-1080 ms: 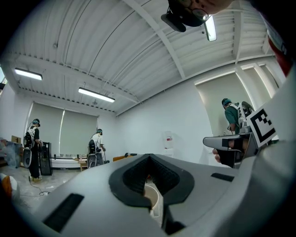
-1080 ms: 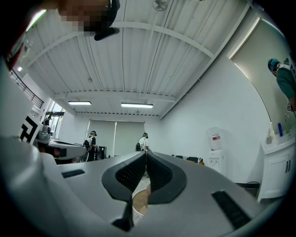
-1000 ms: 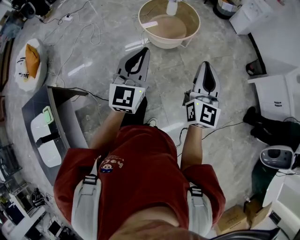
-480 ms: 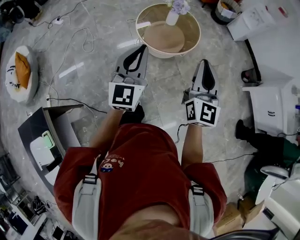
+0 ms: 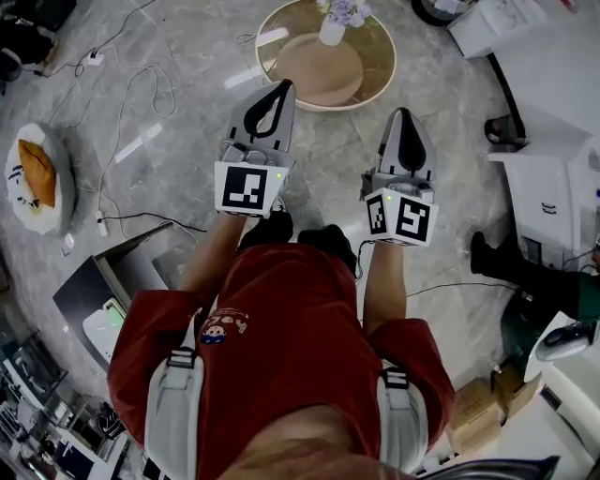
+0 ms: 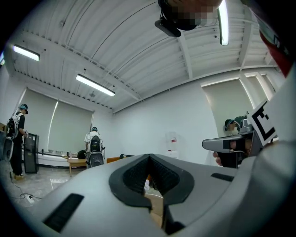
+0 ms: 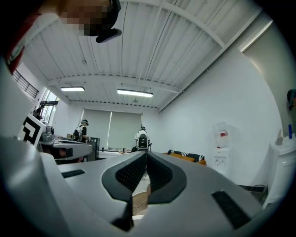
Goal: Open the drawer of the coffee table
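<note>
Right now the left gripper [image 5: 283, 87] and right gripper [image 5: 403, 113] are both clenched on nothing, held level, side by side above the floor [image 5: 178, 159]. The round coffee table [image 5: 386, 58], a vase [image 5: 330, 33] on it, stands just ahead; its drawer is out of sight.

The coffee table [image 5: 380, 75] runs off the top edge of the head view, and the flowers [image 5: 343, 9] in the white vase [image 5: 331, 34] on it are clipped there too. From above I see only its top, so I cannot make out a drawer. In the gripper views my left gripper [image 6: 148, 156] and right gripper [image 7: 145, 152] block nearly everything low down. Only a tan sliver [image 6: 155, 203] shows through the gap, too little to name. The distant people [image 6: 95, 147] are too small to read.
</note>
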{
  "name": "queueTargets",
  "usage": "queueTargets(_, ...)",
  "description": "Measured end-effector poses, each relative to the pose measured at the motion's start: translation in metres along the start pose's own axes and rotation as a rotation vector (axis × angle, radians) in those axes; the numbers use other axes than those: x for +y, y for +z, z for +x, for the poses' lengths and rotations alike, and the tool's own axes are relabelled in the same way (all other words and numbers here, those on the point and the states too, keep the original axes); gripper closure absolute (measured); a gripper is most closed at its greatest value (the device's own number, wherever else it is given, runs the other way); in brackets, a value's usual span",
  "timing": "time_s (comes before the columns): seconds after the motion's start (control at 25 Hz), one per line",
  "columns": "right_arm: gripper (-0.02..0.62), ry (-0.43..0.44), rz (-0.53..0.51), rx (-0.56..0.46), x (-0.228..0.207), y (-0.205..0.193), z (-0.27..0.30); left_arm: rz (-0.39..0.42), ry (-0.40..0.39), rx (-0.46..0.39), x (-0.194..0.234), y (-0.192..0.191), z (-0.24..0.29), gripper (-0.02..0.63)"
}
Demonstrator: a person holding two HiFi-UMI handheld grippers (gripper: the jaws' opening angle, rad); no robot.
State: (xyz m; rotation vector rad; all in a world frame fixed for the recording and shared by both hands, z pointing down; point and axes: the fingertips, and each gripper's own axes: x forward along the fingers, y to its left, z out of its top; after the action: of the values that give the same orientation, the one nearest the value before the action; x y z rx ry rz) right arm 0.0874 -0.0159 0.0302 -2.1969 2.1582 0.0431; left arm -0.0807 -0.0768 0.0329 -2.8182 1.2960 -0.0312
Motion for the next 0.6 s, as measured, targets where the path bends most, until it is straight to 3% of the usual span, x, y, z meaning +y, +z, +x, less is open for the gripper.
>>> queueTargets(0.24, 0.574, -0.010, 0.058, 0.022, -0.068, -0.029, 0.023, 0.009, -0.032, 0.046, -0.045, -0.023, 0.060, 0.594)
queueTargets(0.44, 0.574, 0.026, 0.139, 0.077, -0.115, -0.061, 0.031, -0.006, 0.008, 0.059, -0.080, -0.046, 0.091, 0.593)
queueTargets(0.6, 0.574, 0.079, 0.187, 0.118, -0.126, -0.105, 0.036, -0.014, 0.041, 0.081, -0.092, -0.089, 0.104, 0.593)
